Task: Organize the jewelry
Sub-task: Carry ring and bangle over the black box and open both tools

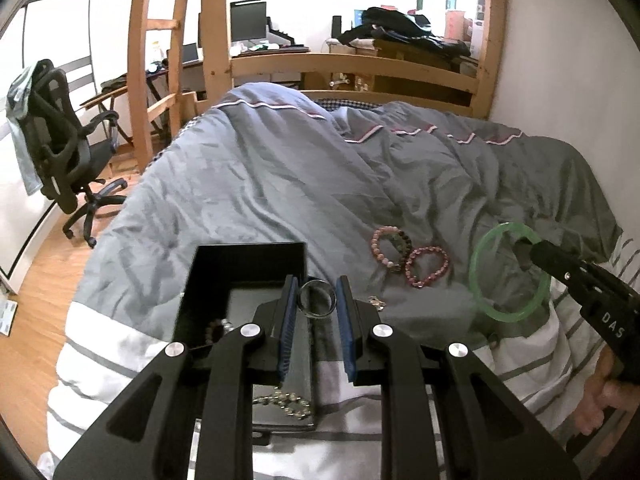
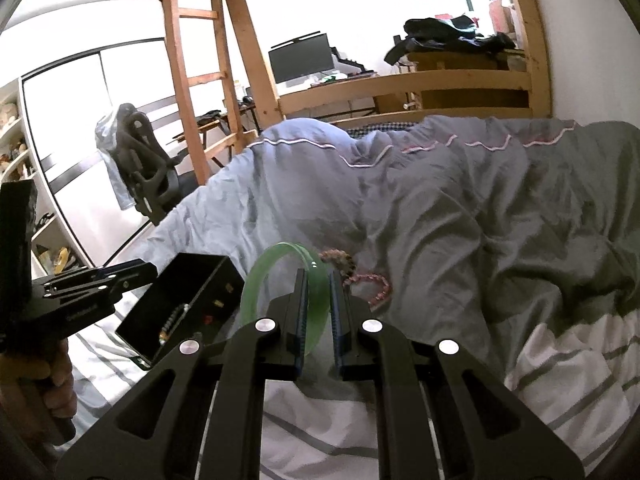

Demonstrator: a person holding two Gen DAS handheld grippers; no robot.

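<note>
Two grippers each carry a piece above the bed: the left gripper pinches a dark ring over the near black box, while the right gripper clamps a green bangle, likely boxed next.

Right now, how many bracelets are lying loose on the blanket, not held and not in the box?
2: a mixed pink-and-dark beaded bracelet and a pink beaded bracelet touching it, both left of the held green bangle. Folds may hide others.
</note>
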